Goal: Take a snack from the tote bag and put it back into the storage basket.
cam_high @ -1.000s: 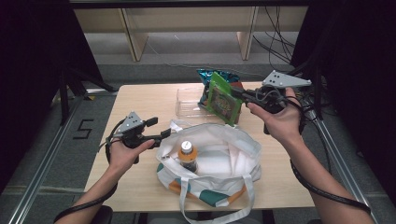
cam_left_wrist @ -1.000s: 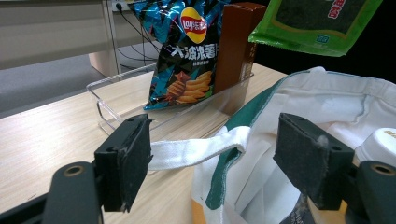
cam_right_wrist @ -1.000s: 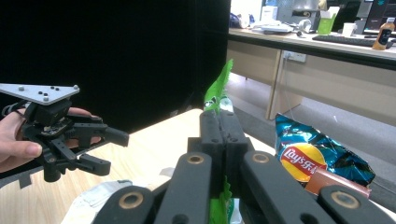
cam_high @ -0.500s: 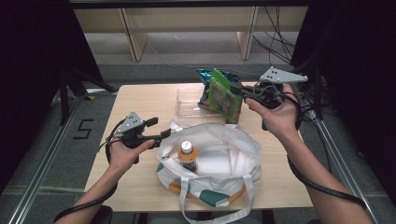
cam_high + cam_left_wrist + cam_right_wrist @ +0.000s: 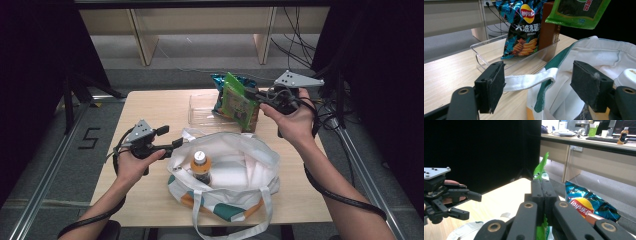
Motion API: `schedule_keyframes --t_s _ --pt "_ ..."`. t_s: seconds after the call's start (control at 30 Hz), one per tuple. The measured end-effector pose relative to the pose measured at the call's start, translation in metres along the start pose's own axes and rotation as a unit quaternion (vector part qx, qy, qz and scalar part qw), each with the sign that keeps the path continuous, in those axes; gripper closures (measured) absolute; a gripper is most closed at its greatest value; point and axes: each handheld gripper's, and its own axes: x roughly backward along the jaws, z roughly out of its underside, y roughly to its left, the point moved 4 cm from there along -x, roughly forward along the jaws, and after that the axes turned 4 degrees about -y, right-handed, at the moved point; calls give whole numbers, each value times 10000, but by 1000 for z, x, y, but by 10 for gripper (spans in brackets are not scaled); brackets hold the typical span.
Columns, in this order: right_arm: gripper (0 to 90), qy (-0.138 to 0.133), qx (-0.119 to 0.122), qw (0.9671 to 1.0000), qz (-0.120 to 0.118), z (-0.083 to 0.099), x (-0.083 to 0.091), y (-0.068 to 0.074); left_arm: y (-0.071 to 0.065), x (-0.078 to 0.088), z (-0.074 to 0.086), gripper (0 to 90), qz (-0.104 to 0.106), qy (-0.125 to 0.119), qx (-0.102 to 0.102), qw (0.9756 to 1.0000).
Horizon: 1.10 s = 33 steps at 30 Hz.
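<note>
My right gripper (image 5: 254, 96) is shut on a green snack packet (image 5: 238, 101), held in the air above the right end of a clear plastic tray (image 5: 200, 111). In the right gripper view the shut jaws (image 5: 541, 185) pinch the green packet (image 5: 540, 170) edge-on. My left gripper (image 5: 169, 139) stands open at the left rim of a white tote bag (image 5: 235, 167). In the left gripper view the open gripper (image 5: 541, 85) has the bag's strap (image 5: 529, 80) lying between its jaws, untouched by the pads (image 5: 494, 85). A bottle with an orange cap (image 5: 200, 163) stands upright inside the bag.
A blue chips bag (image 5: 524, 27) and a brown box (image 5: 549, 31) stand upright in the clear tray (image 5: 486, 53). The tray sits at the table's far side behind the tote. Bare wooden tabletop (image 5: 150, 107) lies left of the tray. Shelving and cables stand beyond the table.
My right gripper has lifted the green packet slightly up and back over the tray. The left gripper and the bag have stayed where they were.
</note>
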Motion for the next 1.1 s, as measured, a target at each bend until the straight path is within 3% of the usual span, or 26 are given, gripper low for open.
schedule_keyframes --t_s 0.2,0.4,0.47,0.53,1.1 --pt "900 97 -164 9998 32 1 -3 1 0 0 0 262 3 4 7 10000" --pt "900 94 -6 9999 78 2 -9 -4 0 -1 0 262 19 3 2 10000" --pt "900 124 -109 9998 79 3 -10 -3 0 -1 0 262 12 1 14 10000" --pt "900 90 15 9999 90 3 -12 -6 0 -1 0 262 10 -4 16 10000" --pt "900 -12 75 9996 268 4 -22 -16 0 -1 0 262 13 2 7 10000"
